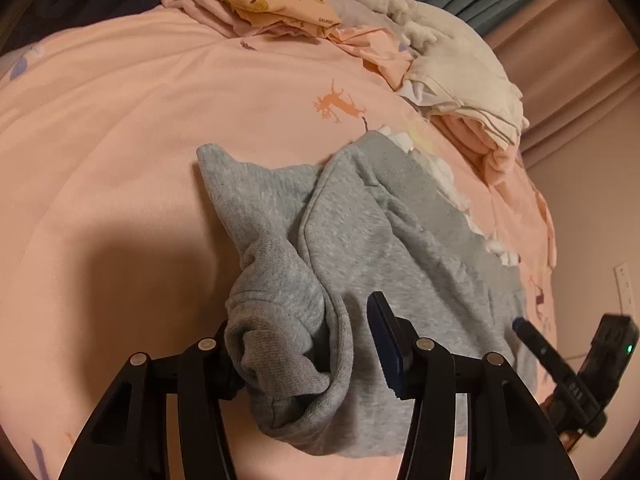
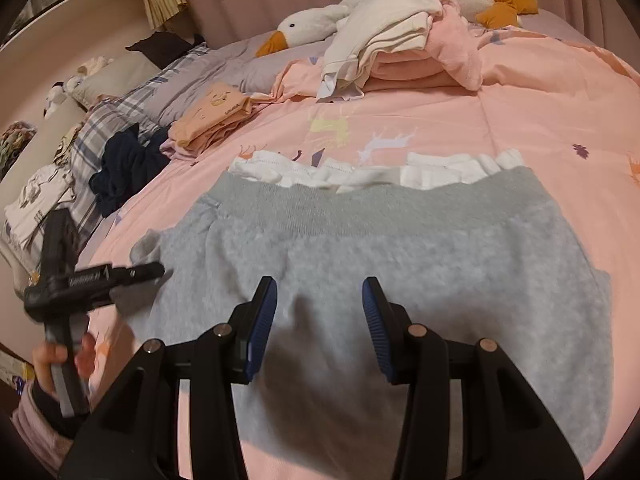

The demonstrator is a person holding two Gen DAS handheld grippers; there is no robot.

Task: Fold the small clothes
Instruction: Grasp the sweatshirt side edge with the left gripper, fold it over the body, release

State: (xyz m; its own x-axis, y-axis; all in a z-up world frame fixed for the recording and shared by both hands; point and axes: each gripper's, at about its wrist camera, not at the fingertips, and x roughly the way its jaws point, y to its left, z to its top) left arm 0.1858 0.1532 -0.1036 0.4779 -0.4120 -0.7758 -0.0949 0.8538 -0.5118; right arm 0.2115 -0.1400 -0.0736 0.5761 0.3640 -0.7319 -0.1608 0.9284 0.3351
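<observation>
Right now the grey top [image 2: 384,264] lies spread on the bed [image 1: 120,160], white frill at its far hem, and my left jaws [image 1: 308,356] have its bunched sleeve [image 1: 276,320] between them. The cuff sits against the left pad, but the right pad stands clear of the cloth, so I judge this as no real pinch yet; the jaws are partly apart. My right jaws [image 2: 320,316] hang apart over the body of the top with only flat fleece showing in the gap and nothing clamped. The main risk, as I see it, is the sleeve: it is a thick, rolled wad, and if I close on just its outer fold the rest could slide out as I carry it across, leaving a lumpy fold. A second risk is dragging the whole top, since the bed cover is soft and nothing pins the garment down unless my right jaws press or hold it. Pulling too far could also ruck the frill under the hem. The folded pile [image 2: 384,52] and the goose toy [image 2: 312,24] lie well apart, so I doubt I would disturb them.
</observation>
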